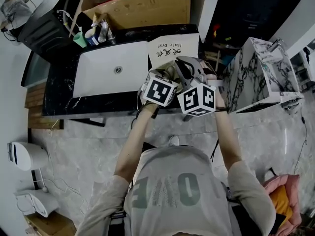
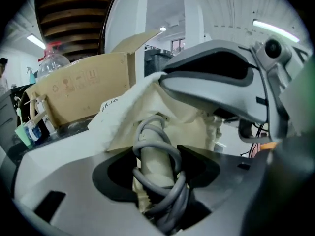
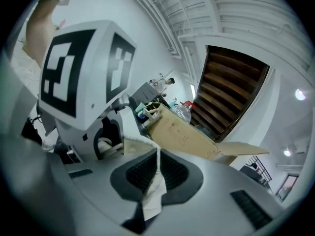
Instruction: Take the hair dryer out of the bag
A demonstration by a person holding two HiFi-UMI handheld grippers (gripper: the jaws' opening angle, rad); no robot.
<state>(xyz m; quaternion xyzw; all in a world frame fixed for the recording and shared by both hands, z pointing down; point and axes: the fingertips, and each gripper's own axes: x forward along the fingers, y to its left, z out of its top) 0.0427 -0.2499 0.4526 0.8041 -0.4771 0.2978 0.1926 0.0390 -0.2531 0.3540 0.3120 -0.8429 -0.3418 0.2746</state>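
In the left gripper view, the hair dryer's pale handle [image 2: 152, 154], wound with grey cord [image 2: 170, 193], sticks out of a cream cloth bag [image 2: 189, 124]. My left gripper [image 2: 157, 168] is shut on that wrapped handle, with a dark pad on each side. My right gripper [image 3: 150, 178] is shut on a fold of the bag's cloth [image 3: 156, 193]. In the head view both marker cubes, left [image 1: 159, 90] and right [image 1: 197, 100], are held close together above the counter's front edge. The dryer's head is hidden inside the bag.
A black counter [image 1: 59, 97] carries a white basin [image 1: 110, 68], a paper sign [image 1: 172, 50], a cup of toiletries [image 1: 91, 36] and an open cardboard box [image 1: 142, 6]. A marbled cabinet [image 1: 256, 77] stands to the right. A white appliance [image 1: 27, 154] sits on the floor at the left.
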